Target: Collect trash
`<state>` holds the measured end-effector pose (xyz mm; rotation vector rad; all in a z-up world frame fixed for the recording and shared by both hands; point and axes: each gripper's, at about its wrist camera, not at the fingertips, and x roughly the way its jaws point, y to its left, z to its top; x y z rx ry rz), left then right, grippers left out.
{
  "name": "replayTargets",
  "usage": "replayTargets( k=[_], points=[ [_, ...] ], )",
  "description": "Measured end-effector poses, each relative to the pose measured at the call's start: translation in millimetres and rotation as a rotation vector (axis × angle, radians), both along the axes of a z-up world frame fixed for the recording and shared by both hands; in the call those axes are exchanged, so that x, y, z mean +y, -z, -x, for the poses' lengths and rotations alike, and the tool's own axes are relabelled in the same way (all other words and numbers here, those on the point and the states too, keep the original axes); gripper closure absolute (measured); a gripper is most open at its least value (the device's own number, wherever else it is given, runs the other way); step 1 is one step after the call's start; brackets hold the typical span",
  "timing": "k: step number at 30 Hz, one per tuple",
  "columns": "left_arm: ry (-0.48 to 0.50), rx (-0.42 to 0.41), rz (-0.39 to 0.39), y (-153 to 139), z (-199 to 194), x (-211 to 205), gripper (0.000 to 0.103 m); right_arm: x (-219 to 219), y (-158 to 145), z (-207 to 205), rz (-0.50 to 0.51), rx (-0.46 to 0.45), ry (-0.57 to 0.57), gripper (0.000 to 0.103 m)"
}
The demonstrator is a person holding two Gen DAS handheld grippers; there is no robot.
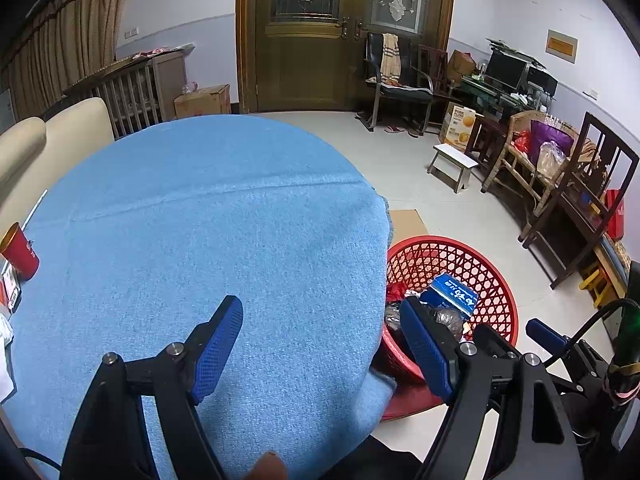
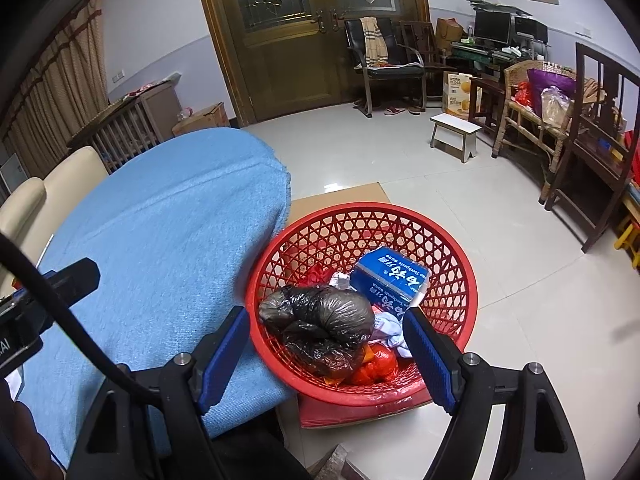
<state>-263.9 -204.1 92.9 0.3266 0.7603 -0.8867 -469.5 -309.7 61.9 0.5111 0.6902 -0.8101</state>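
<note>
The left tool (image 1: 324, 350) hangs above the blue-clothed desk (image 1: 208, 216), jaws apart with nothing between them. A red cup (image 1: 20, 251) stands at the desk's left edge. Beside the desk's right edge, a red basket (image 1: 492, 280) contains a blue box (image 1: 454, 293).

Ahead of the left gripper (image 1: 322, 350) lies bare blue tablecloth (image 1: 200, 220), open right across; only a red cup (image 1: 20, 252) stands far off to its left. Under the right gripper (image 2: 326, 356) the red basket (image 2: 452, 276) is open-topped, though a black bag (image 2: 320, 320) and a blue box (image 2: 390, 276) fill much of it (table edge just left).
</note>
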Motion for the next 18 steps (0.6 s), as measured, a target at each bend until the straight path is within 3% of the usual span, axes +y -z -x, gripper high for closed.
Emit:
replayTargets(
  k=[18],
  points=[
    [0.05, -0.01, 0.017, -1.6, 6.7, 0.9, 0.022, -1.0, -0.5, 1.7, 0.005, 0.001, 0.011, 0.021]
  ],
)
